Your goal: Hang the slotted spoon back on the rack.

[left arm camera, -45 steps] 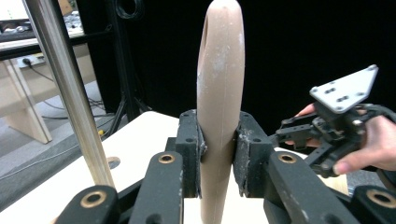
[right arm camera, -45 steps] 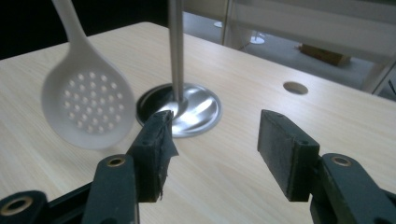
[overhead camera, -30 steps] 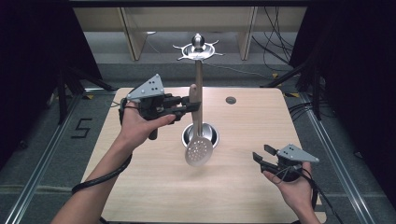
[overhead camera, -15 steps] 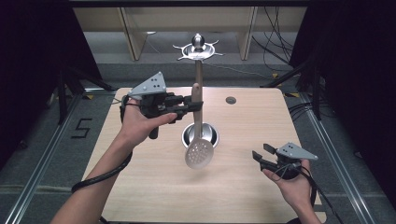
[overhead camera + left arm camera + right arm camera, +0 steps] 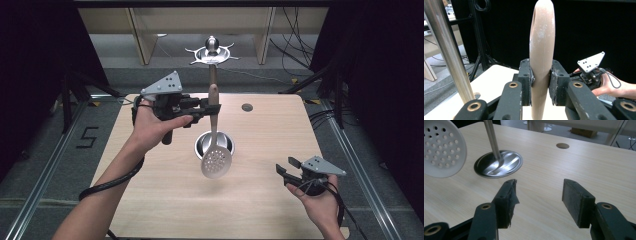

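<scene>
Skimmer (image 5: pixel 216 161): pale wooden handle, round white perforated head hanging down.

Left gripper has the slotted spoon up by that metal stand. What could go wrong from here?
1. The left gripper pinches the slotted spoon only at its handle, the heavy perforated head hanging free below; it may swing or slip.
2. The spoon hangs right beside the metal pole over the stand's round base; a small sideways move could knock the pole.
3. The right gripper is open and off to the side, so nothing steadies the head.
</scene>
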Available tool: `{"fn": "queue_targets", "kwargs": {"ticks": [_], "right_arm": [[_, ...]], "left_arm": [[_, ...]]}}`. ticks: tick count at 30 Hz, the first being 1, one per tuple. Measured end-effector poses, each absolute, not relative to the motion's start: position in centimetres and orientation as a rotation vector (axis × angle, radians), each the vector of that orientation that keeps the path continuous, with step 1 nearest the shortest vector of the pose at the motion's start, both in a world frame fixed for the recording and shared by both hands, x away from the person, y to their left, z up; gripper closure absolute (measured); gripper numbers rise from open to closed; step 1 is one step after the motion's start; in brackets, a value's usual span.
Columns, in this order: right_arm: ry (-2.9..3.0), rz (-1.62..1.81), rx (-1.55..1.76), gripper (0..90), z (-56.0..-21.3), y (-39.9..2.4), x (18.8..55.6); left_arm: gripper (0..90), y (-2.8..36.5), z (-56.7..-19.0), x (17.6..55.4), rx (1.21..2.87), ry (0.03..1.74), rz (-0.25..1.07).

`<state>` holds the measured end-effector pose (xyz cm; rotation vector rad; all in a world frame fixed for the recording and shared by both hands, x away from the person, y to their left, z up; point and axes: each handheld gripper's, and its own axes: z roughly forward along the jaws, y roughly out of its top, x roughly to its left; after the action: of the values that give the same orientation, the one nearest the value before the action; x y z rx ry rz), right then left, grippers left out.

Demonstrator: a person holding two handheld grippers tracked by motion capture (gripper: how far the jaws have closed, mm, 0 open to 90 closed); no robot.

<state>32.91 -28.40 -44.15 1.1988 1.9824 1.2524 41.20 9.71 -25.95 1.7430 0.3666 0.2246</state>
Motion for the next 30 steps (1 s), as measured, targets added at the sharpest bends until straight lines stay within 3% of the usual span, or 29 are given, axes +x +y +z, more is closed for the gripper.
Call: {"fn": "queue_targets", "kwargs": {"ticks": [30], "right_arm": [[1.948, 1.288, 1.238, 47.2, -44.2, -28.3, 33.0]], "left_arm": [[73.4, 8.5, -25.3, 42.9, 1.763, 0.396, 0.19]]}}
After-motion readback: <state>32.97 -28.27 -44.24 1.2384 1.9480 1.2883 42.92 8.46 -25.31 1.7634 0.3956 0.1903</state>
